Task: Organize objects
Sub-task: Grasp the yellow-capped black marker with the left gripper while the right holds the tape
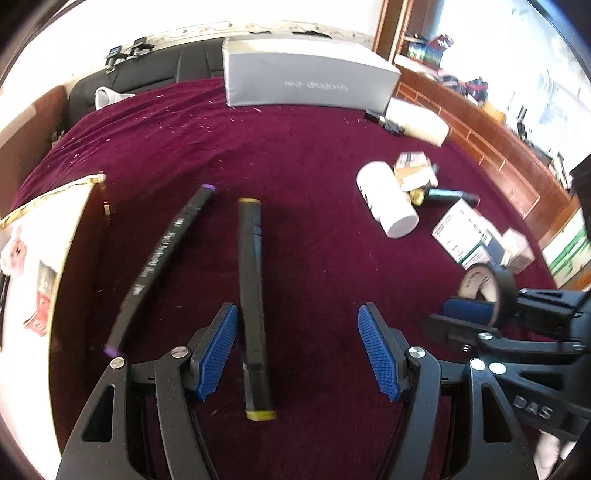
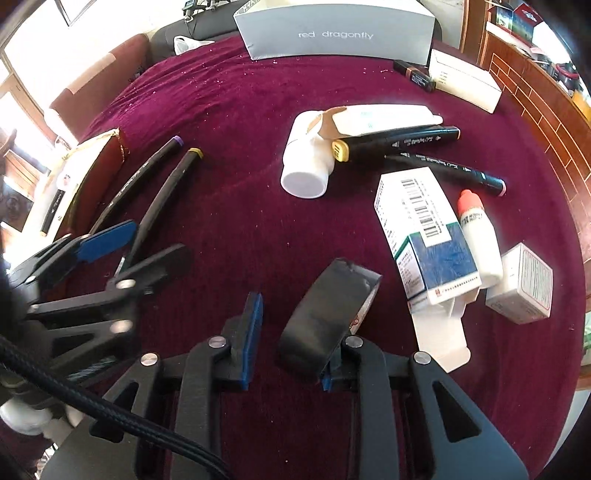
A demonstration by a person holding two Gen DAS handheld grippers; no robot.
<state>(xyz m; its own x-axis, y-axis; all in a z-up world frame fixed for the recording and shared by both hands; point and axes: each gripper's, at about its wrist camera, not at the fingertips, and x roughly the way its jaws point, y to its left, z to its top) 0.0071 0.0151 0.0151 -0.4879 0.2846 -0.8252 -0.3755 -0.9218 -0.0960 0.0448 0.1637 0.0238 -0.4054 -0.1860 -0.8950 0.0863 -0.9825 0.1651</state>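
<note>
At the lower left of both views, two black markers lie side by side on the maroon-covered surface (image 1: 295,155): the yellow-capped marker (image 1: 253,306) and the purple-capped marker (image 1: 162,266), roughly parallel and close together, next to a gold-trimmed box (image 1: 79,229) at the left edge. This pair looks like the sorted part of the job. The left gripper (image 1: 297,354) hovers over them with its fingers (image 1: 218,354) spread wide and holding nothing; the yellow-capped marker lies just inside the left finger.

At the lower centre of the right wrist view, the right gripper (image 2: 290,343) has a roll of black tape (image 2: 328,314) against its right finger; the left finger stands clear of it, so the grip appears slack, though the contact behind the roll is hidden.

Much remains, by my judgement. In the upper right of that view, two more markers (image 2: 399,142) lie mixed with a white bottle (image 2: 306,162), an opened carton (image 2: 384,116), a blue-and-white medicine box (image 2: 424,236), a dropper bottle (image 2: 478,240) and a small white box (image 2: 521,284). A grey shoebox (image 2: 332,33) stands at the far edge.
</note>
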